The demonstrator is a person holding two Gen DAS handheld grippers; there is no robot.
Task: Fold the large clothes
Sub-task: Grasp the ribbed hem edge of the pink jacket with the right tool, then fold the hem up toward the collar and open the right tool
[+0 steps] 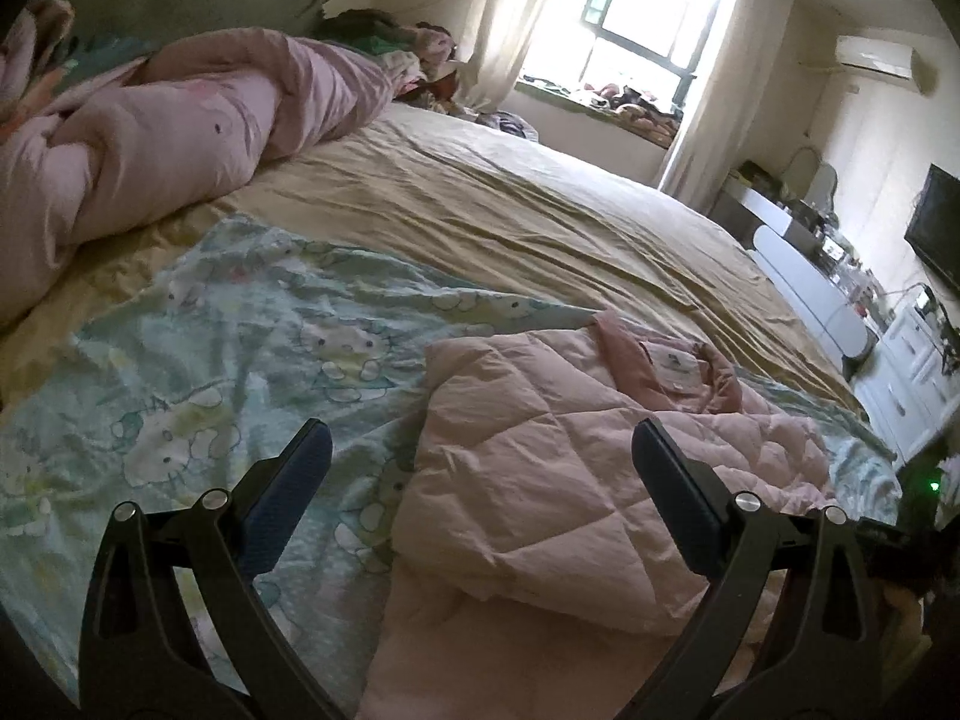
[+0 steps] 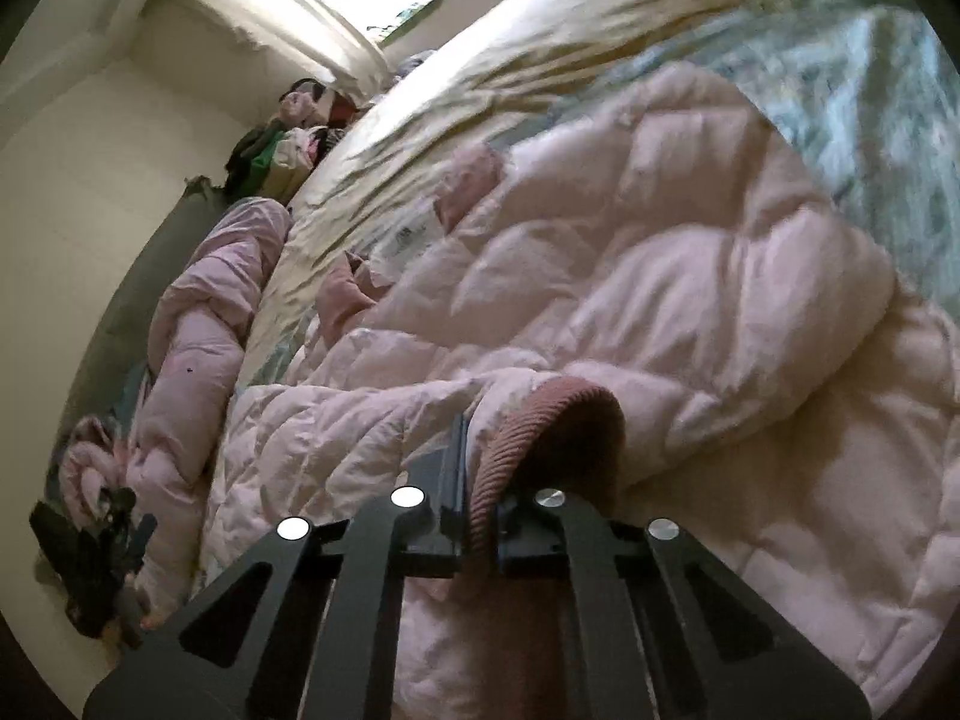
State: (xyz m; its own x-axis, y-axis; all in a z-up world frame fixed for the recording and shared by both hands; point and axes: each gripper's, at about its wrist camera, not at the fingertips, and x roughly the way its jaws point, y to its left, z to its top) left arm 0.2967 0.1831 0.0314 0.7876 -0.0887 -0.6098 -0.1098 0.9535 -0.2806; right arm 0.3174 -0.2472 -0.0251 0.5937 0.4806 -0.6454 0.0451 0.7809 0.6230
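Your right tongs (image 2: 477, 516) are clamped on the ribbed cuff (image 2: 540, 420) of the pink quilted jacket (image 2: 630, 276). The darker pink knit is pinched between the two pads, with the sleeve running off ahead of them. My read: you grip the cuff because it's the firmest edge of a puffy sleeve and gives you control for swinging the sleeve across the body.

Your left tongs (image 1: 480, 480) are spread wide and hold nothing. They hover just above the jacket's near edge, with the left pad over the printed sheet (image 1: 240, 348) and the right pad over the quilting. Likely staged to pin or catch the body while the right side moves the sleeve.

The jacket lies straight ahead of both tongs, flat on the cat-print sheet, collar (image 1: 672, 360) and label facing up on the far side. The sheet looks like a clean layer over the tan bed cover (image 1: 480, 204) beyond it.

Count:
- 2 tongs, one gripping, one free
- 1 jacket, 1 cuff visible
- 1 printed sheet
- 1 rolled pink duvet (image 1: 180, 126), far left of the left tongs
- 1 window (image 1: 642, 18) at the far end

Clothes pile near the window: too jumbled to count.
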